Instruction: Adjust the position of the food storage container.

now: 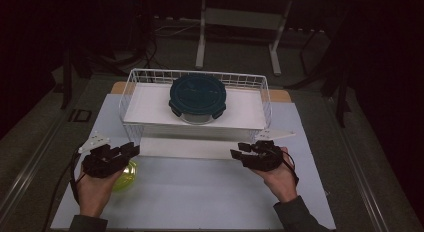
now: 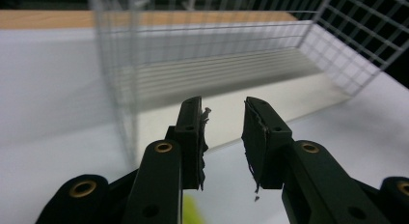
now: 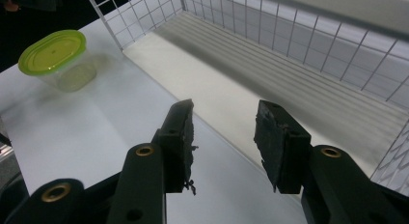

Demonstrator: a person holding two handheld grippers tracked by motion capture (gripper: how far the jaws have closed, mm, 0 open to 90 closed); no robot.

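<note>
1. much of the small yellow-green lidded container (image 1: 126, 175) is hidden in the high view under the left gripper (image 1: 131, 149) and the hand that carries it; only a curved edge is seen there. the surroundings beyond the table (image 1: 200, 197) are dark and hard to make out.
2. in the right gripper view the same container (image 3: 57, 57) is seen whole: a clear tub with a yellow-green oval lid, standing upright on the white table surface at the far left, well apart from the right gripper (image 3: 223, 142).
3. in the left gripper view only a blurred yellow-green patch (image 2: 192, 209) is cut off at the bottom edge, just below and between the jaws of the left gripper (image 2: 223, 137).
4. the wire basket (image 1: 131, 87) is shown by the high view to hold a round container with a dark blue clip lid (image 1: 197, 96); this is not caught by the gripper views, where bare mesh and a white base are seen.
5. the left gripper's jaws are held partly apart, with nothing between the pads; the container lies just under this gripper.
6. the right gripper's jaws are spread rather wide and are empty, pointed at the basket's front.
</note>
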